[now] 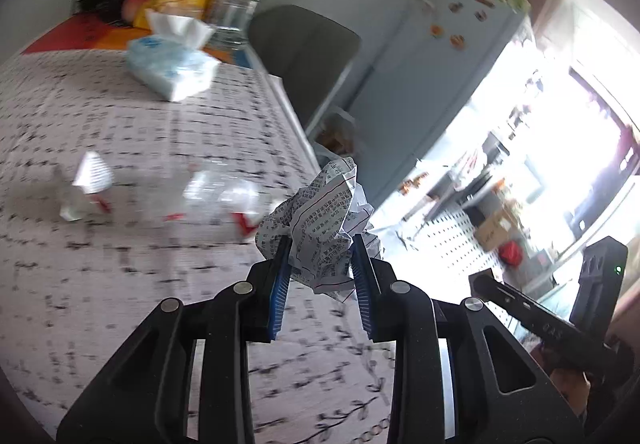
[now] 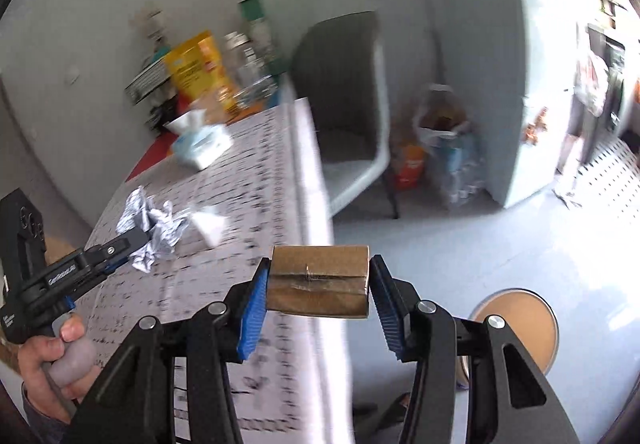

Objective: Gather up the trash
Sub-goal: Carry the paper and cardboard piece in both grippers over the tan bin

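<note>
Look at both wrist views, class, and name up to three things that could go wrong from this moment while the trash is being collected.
1. The crumpled printed paper is pinched only at its lower folds by the left gripper; loose folds could slip out.
2. The flattened cardboard piece in the right gripper is held by its ends beyond the table edge; if it slips, it would probably fall to the floor.
3. The clear plastic wrapper and white paper scrap could be overlooked.
</note>
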{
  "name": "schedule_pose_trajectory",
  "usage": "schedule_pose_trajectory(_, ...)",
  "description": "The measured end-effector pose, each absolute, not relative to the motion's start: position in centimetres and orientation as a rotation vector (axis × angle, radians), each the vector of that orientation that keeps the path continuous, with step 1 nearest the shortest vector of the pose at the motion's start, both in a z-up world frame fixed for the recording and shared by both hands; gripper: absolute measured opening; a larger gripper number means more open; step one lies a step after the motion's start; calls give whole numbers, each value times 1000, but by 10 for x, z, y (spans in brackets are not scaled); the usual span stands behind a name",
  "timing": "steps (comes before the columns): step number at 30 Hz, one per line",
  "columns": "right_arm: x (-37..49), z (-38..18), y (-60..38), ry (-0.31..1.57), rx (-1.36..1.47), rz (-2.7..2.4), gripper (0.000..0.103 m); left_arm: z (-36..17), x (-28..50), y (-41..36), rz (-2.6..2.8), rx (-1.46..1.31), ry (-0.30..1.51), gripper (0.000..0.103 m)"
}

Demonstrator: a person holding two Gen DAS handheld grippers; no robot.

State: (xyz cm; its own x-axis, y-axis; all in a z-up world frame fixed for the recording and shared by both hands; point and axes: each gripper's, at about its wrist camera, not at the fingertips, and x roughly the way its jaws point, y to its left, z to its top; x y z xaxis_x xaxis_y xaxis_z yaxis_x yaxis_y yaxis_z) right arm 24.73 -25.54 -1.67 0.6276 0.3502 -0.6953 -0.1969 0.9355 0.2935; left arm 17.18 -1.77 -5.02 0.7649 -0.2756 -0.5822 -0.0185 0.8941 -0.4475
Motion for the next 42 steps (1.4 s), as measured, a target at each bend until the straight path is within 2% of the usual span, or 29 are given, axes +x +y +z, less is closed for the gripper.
schedule_pose_trajectory(18, 256, -95, -413, 890, 394, 77, 49, -75, 243, -172, -299, -262, 820, 30)
schedule_pose_trajectory(33, 262, -178, -507, 947, 522, -48, 49, -125, 283, -287, -415, -157, 944, 30)
schedule_pose_trajectory(35, 267, -189, -514, 934, 534, -56, 52, -130, 286, -294, -422, -148, 960, 30)
schedule_pose_trajectory(36, 269, -194, -517, 920, 543, -45, 59, -134, 288, -299, -426, -144, 972, 30)
schedule_pose_trajectory(37, 271, -197, -518, 909, 551, -34, 73, -136, 289, -304, -428, -140, 981, 30)
schedule_pose_trajectory(38, 272, -201, -520, 895, 561, -32, 82, -138, 292, -306, -430, -137, 988, 30)
schedule_pose_trajectory(42, 271, -209, -532, 906, 584, -74, 83, -151, 300, -325, -447, -119, 1027, 30)
